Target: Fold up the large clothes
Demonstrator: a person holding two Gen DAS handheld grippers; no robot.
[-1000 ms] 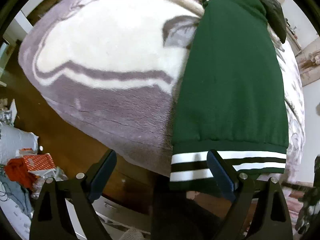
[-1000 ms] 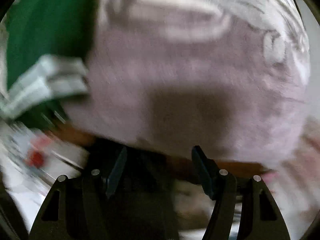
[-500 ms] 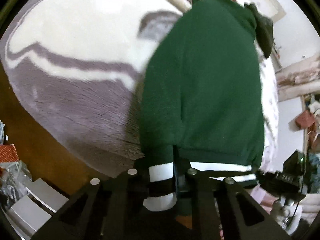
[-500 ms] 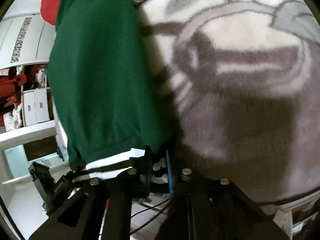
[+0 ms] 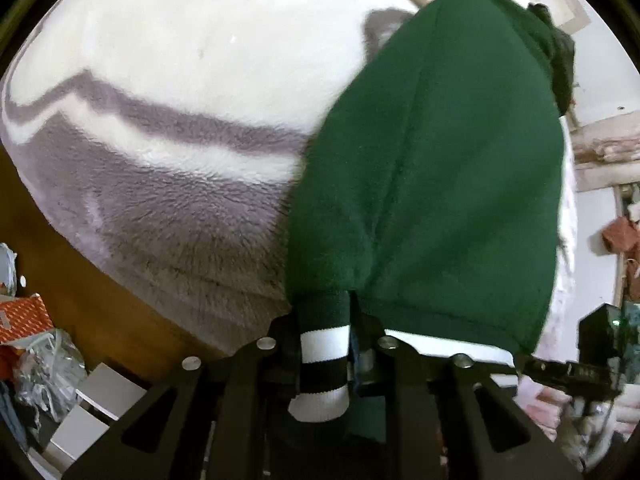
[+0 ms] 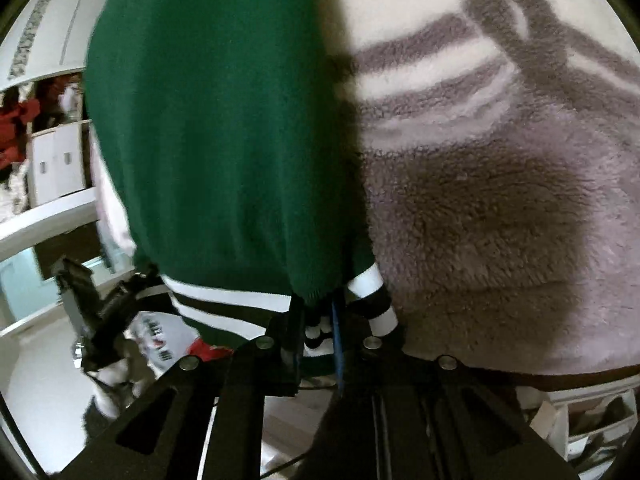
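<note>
Green sweater [image 5: 432, 168] hem corners pinched in left tongs [image 5: 324, 344] and right tongs [image 6: 320, 328], jaws easing apart, blanket [image 5: 180, 128] bare alongside.

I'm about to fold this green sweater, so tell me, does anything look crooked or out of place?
Only the hem is off: the striped band of the green sweater is bunched where the left claw and right claw pinch its corners. Otherwise the sweater lies flat on the fleece blanket.

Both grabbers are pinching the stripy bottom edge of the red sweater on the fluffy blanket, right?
Nearly. The sweater is green, not red, as the left wrist view shows. The left gripper and the right gripper each have its stripy hem between their jaws, which are easing slightly apart, and it lies on the fluffy blanket.
</note>
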